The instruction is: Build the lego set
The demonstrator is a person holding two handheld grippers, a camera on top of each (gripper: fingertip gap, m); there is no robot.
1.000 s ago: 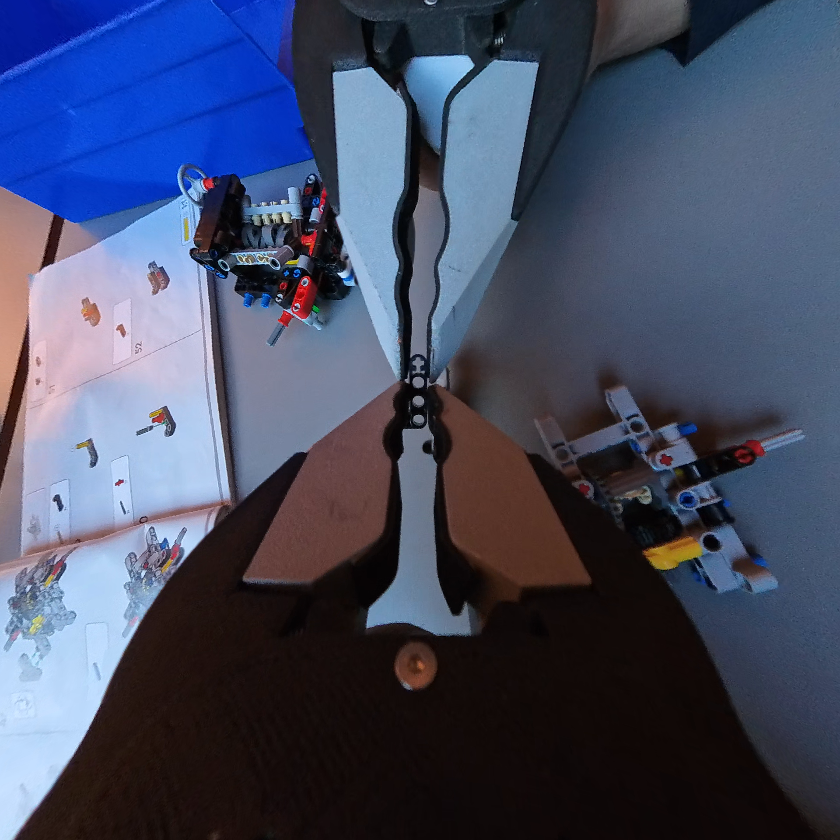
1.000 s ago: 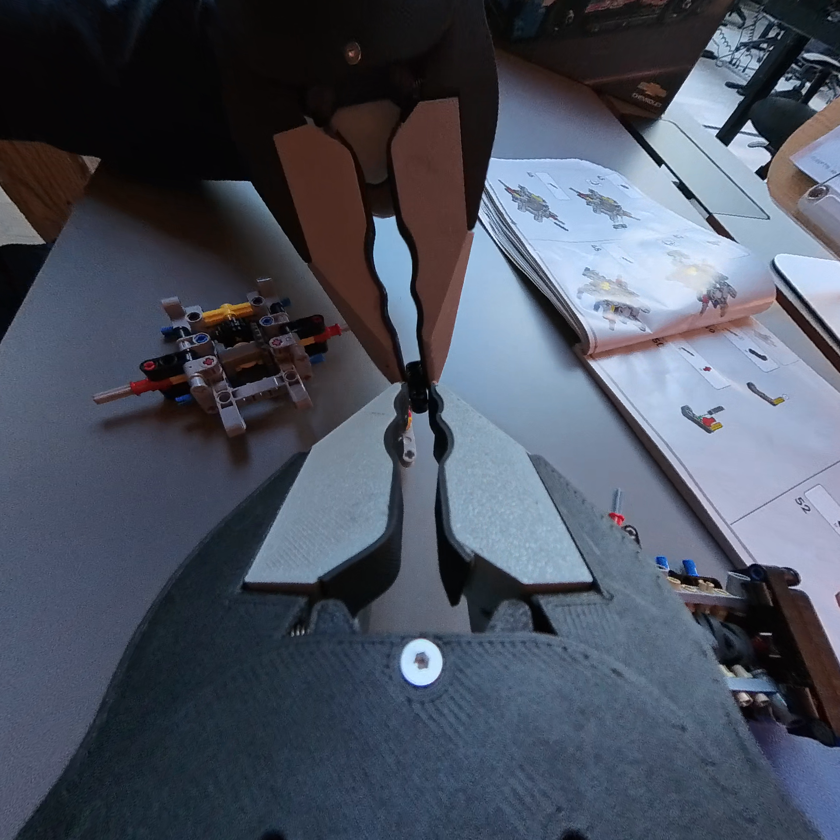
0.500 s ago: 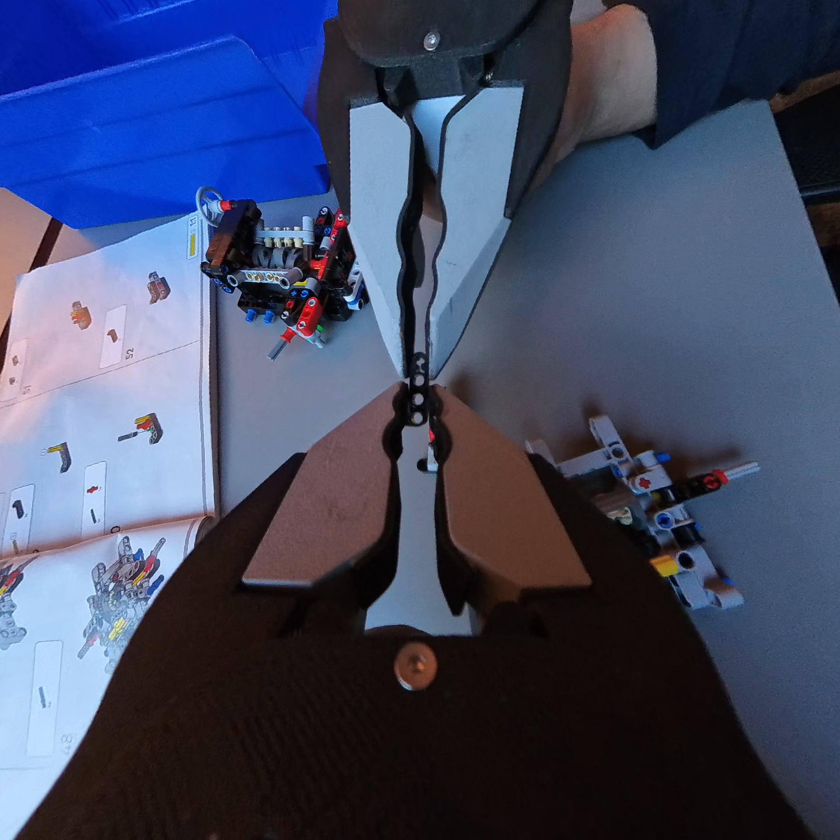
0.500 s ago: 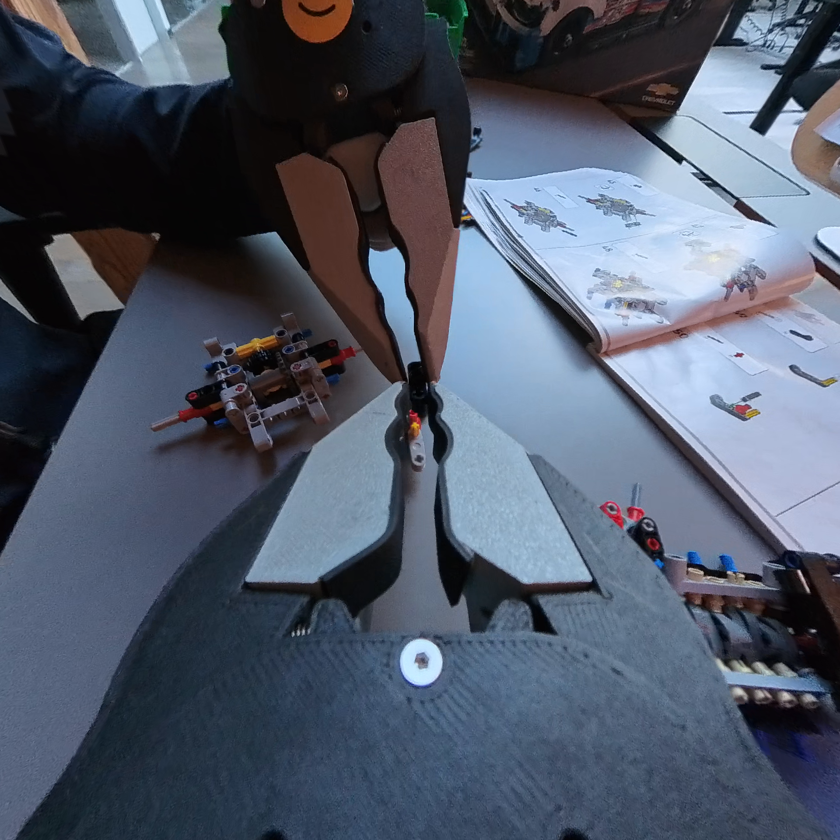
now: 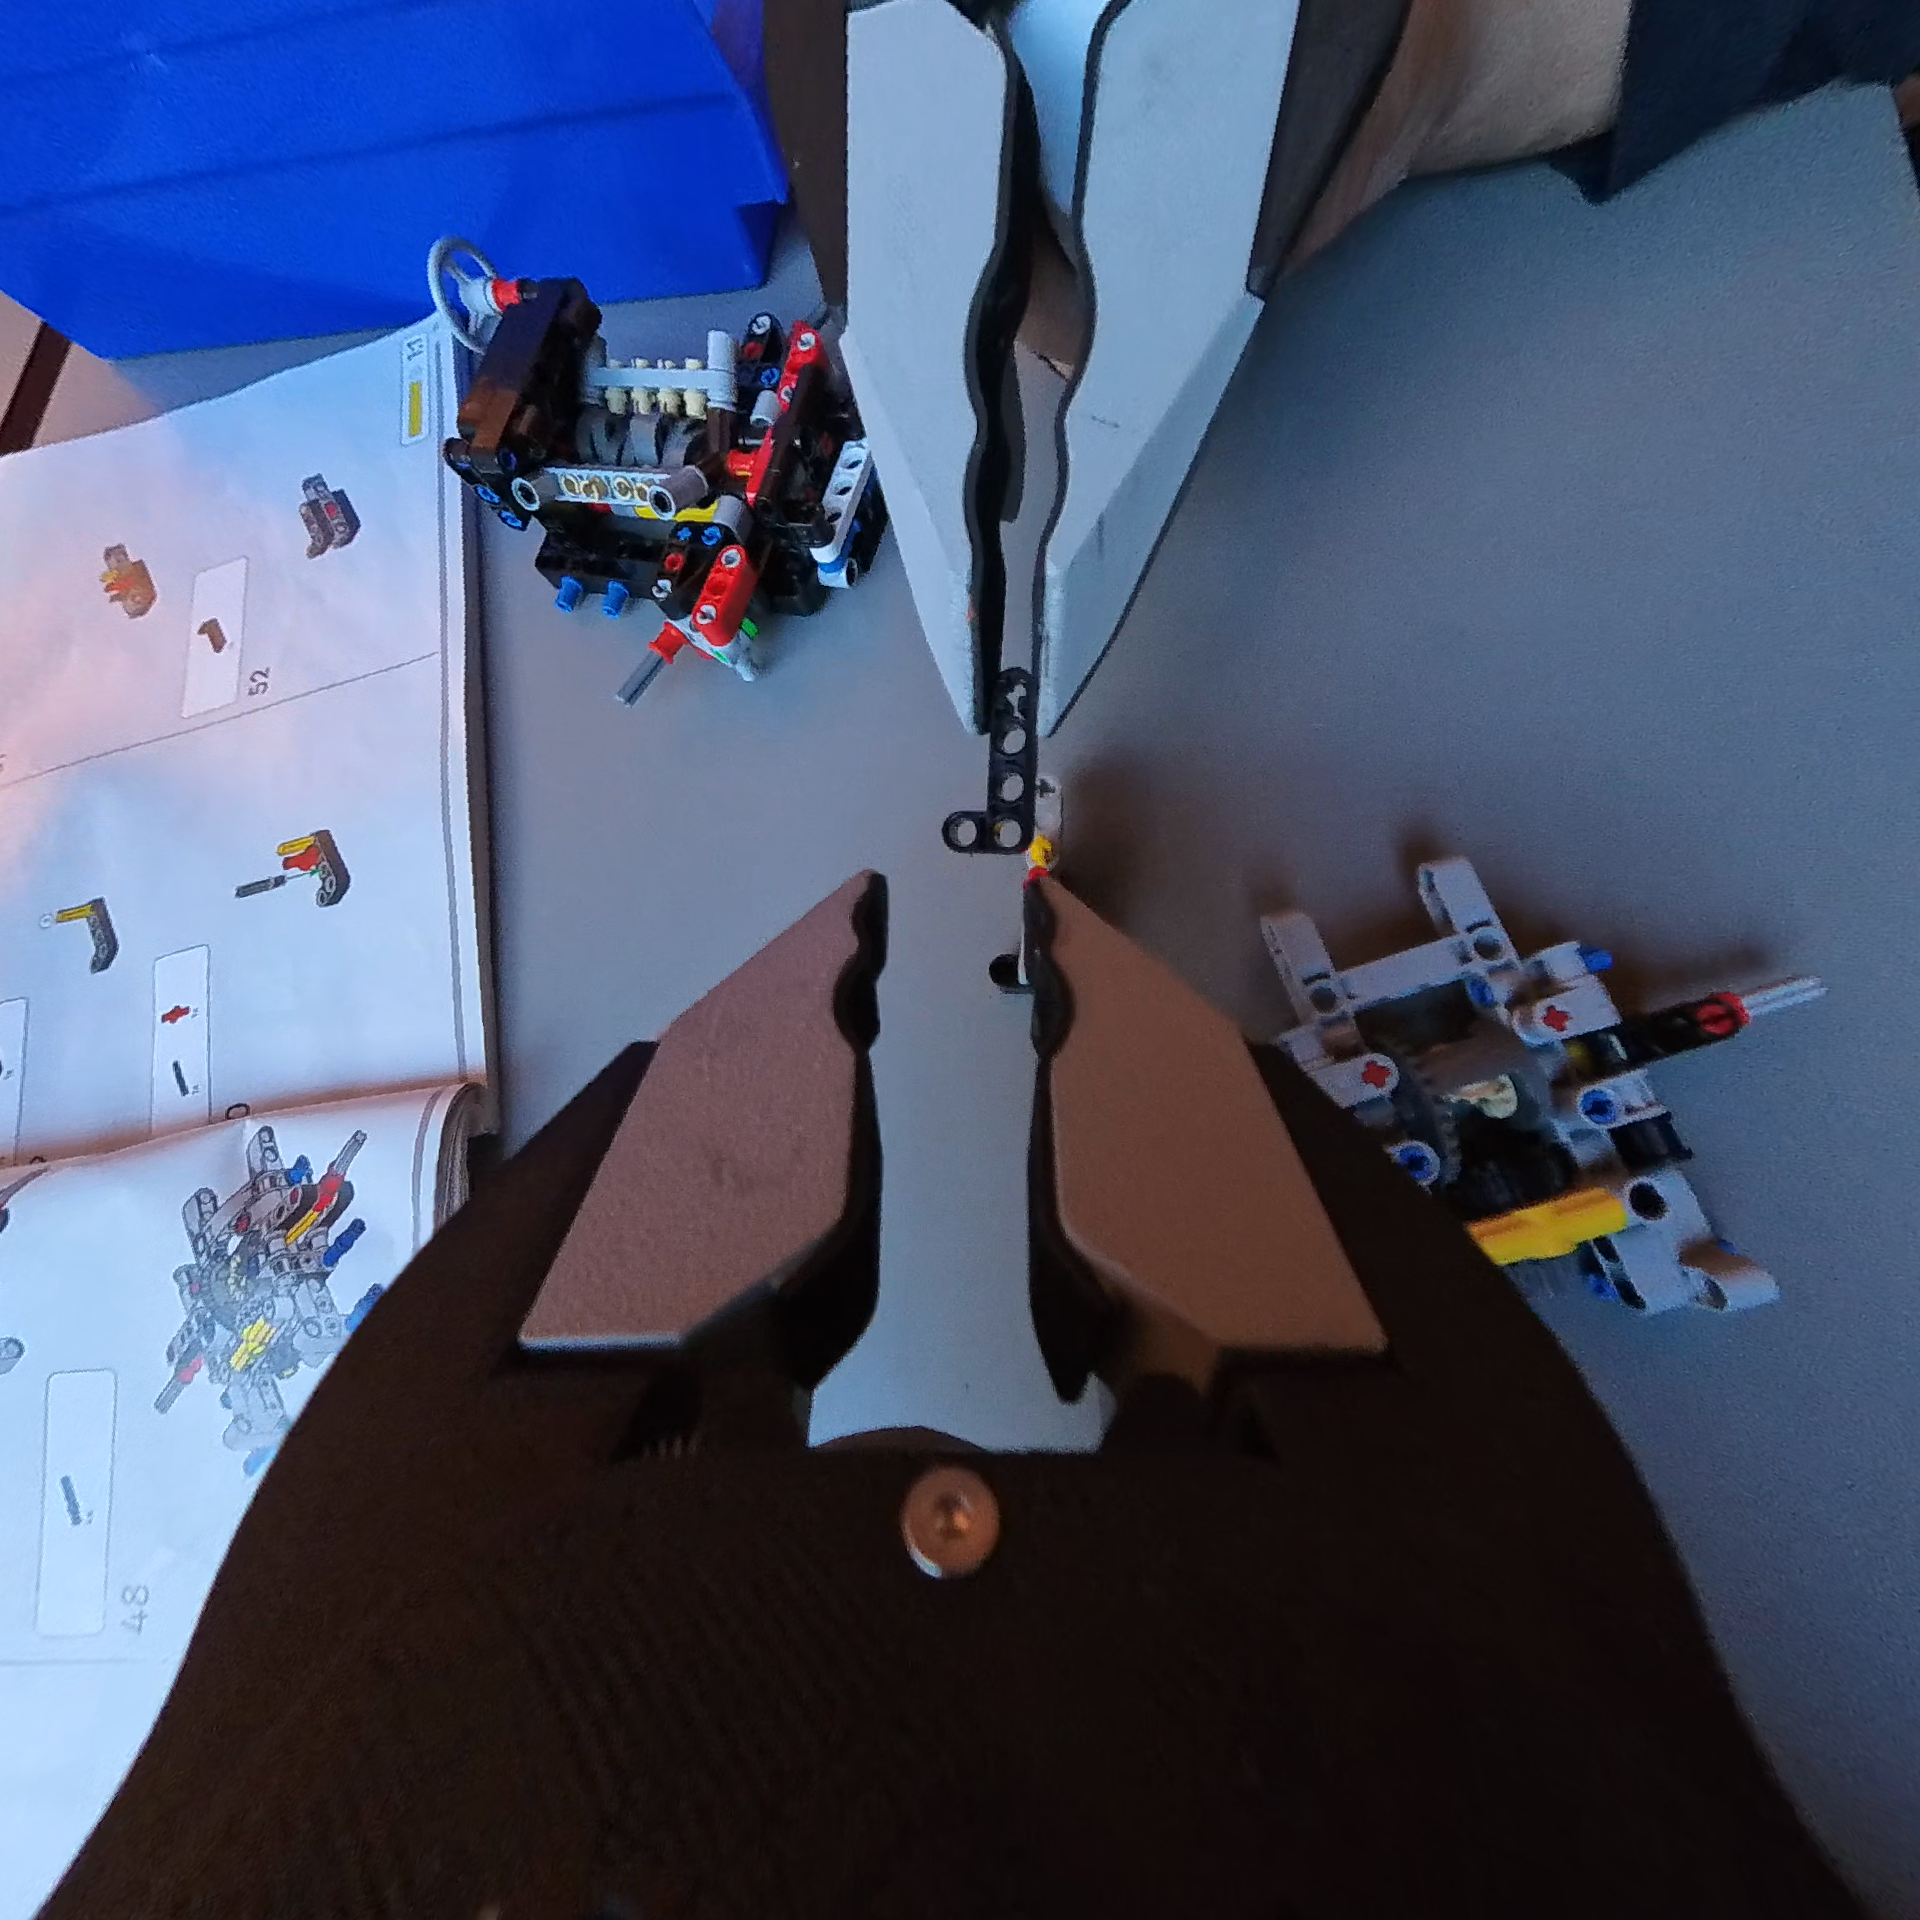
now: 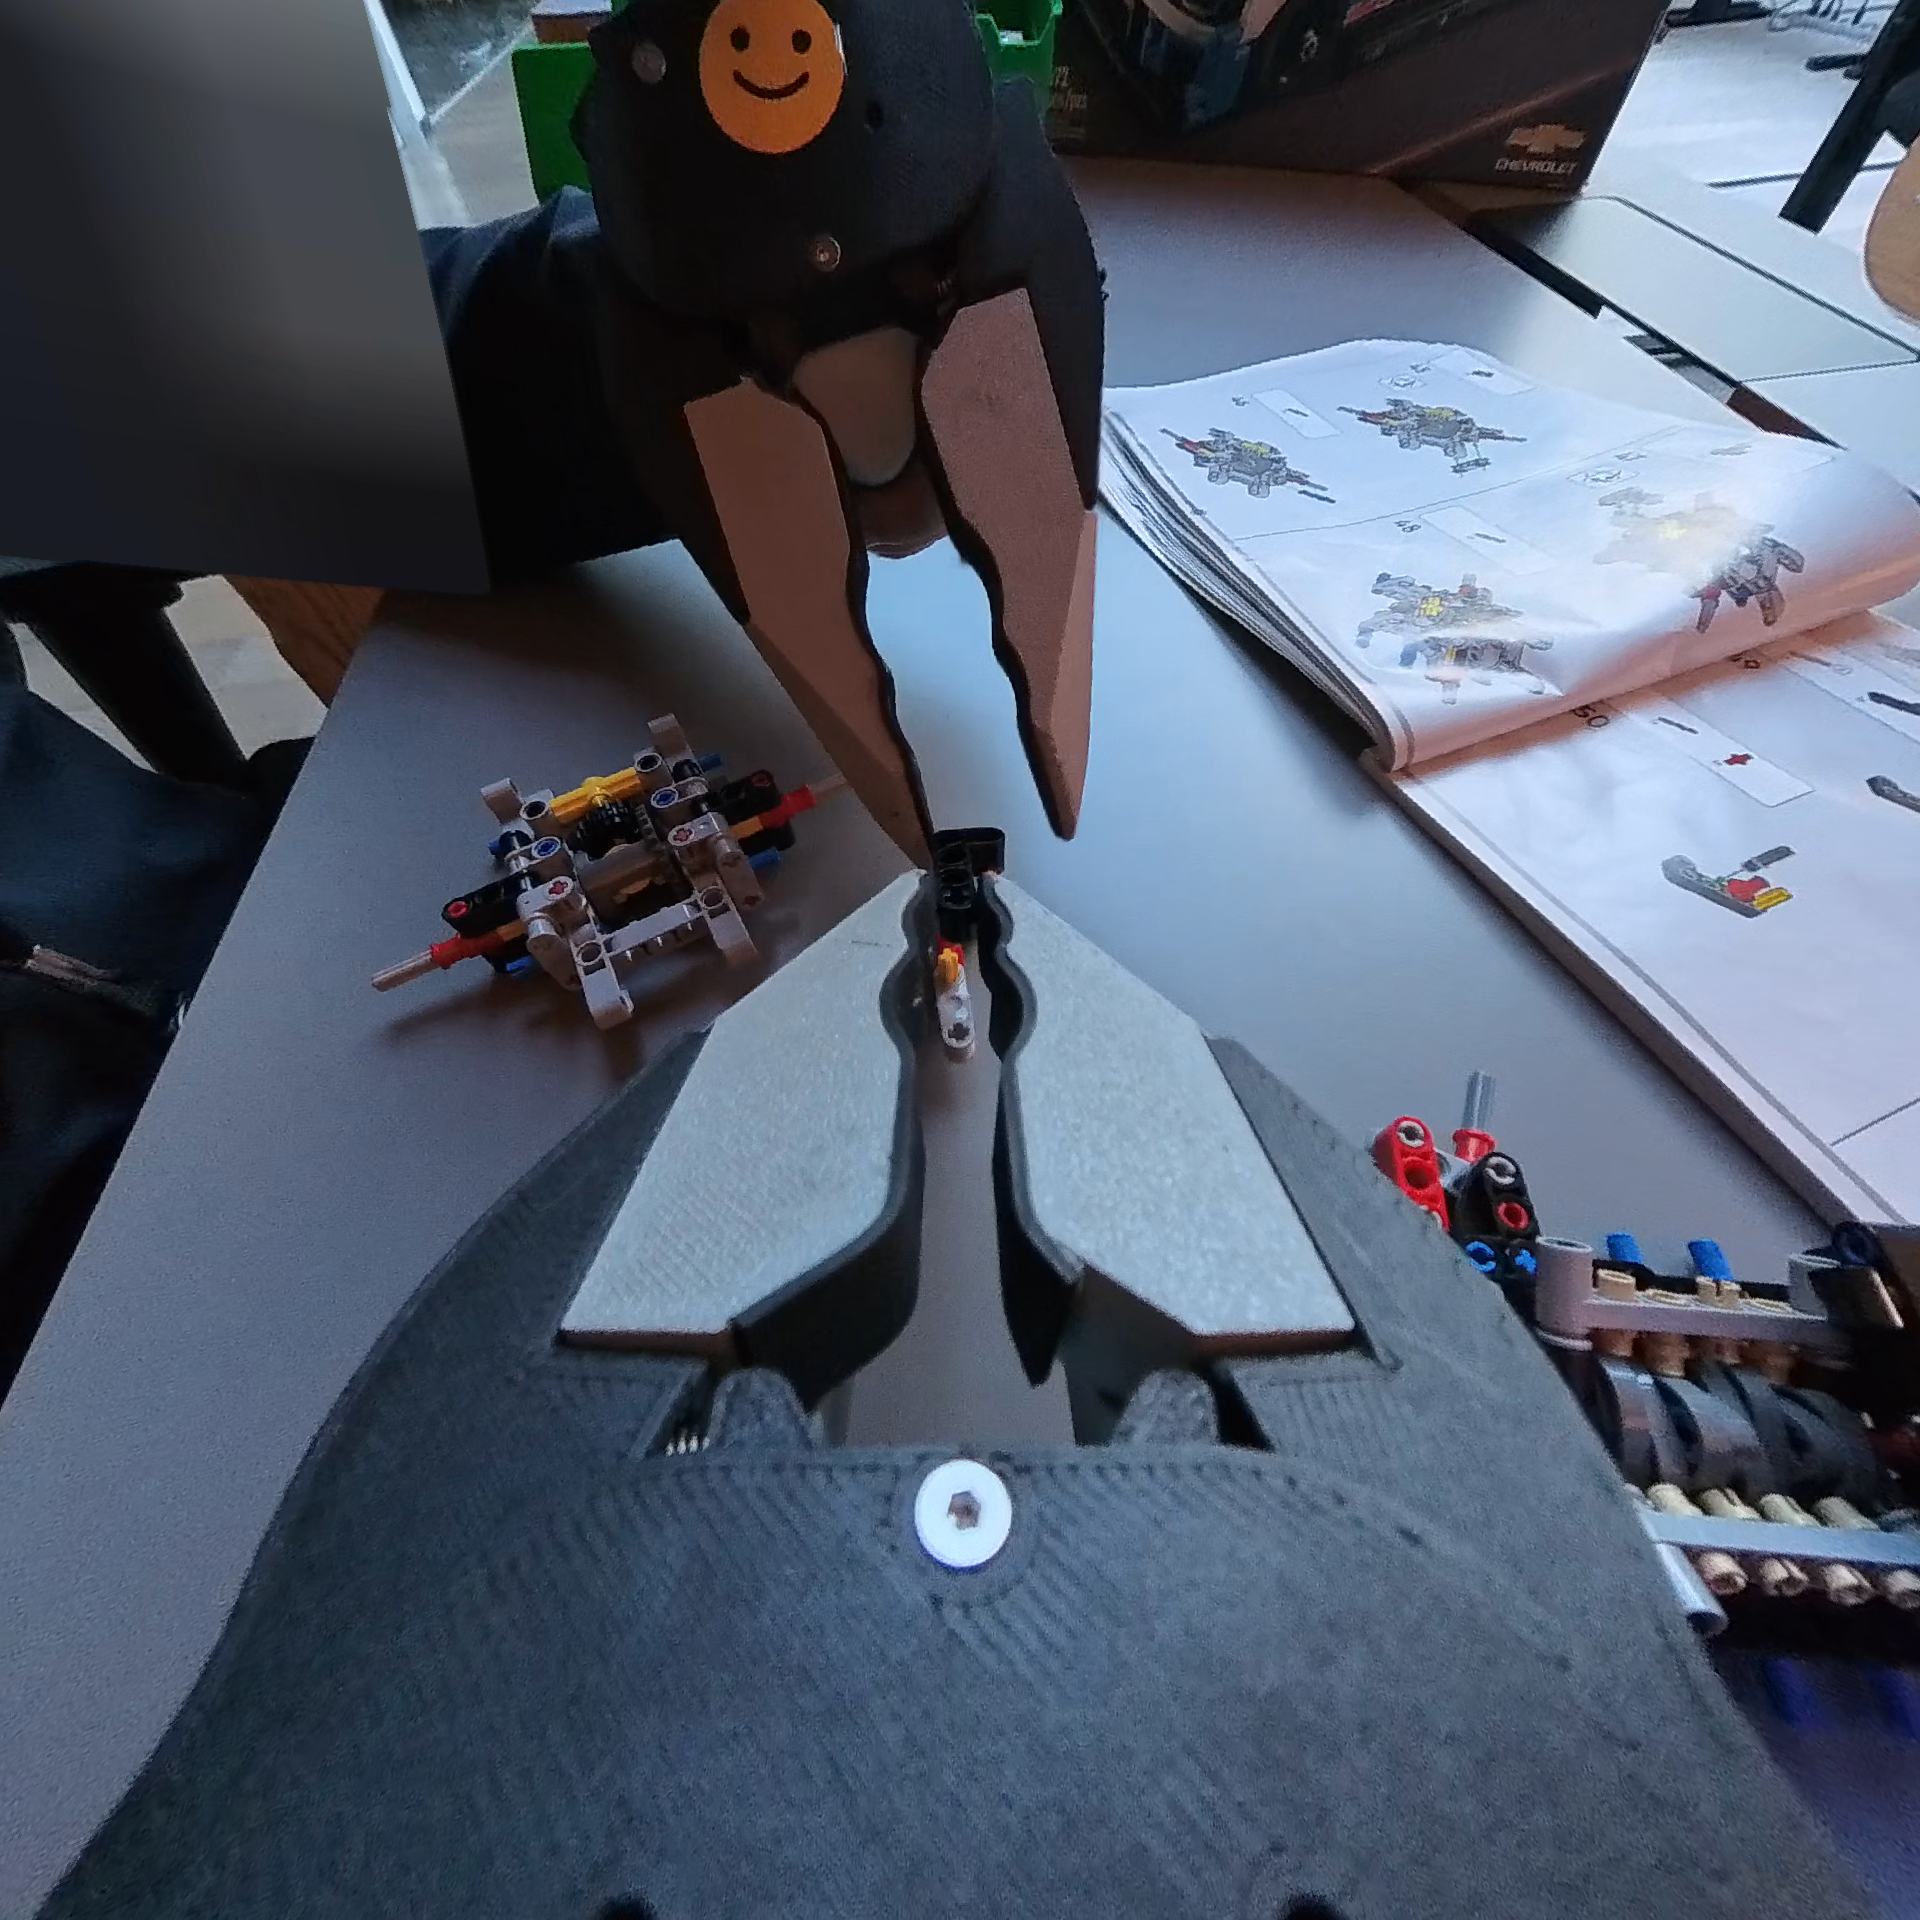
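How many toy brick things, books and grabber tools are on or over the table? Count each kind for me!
Built brick models lying on the grey table: 2, a black-and-red one and a grey-and-yellow one.
Small held brick pieces: 1, a black L-shaped beam with small pale, yellow and red bits on it.
Open instruction booklets: 1.
Tools: 2, brown-fingered left, grey-fingered right.
Total: 6.

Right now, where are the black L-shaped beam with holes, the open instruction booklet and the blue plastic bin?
black L-shaped beam (image 5: 1006, 774): left wrist view, long arm.
instruction booklet (image 6: 1621, 623): right wrist view, curled upper page.
blue plastic bin (image 5: 364, 156): left wrist view, side wall.
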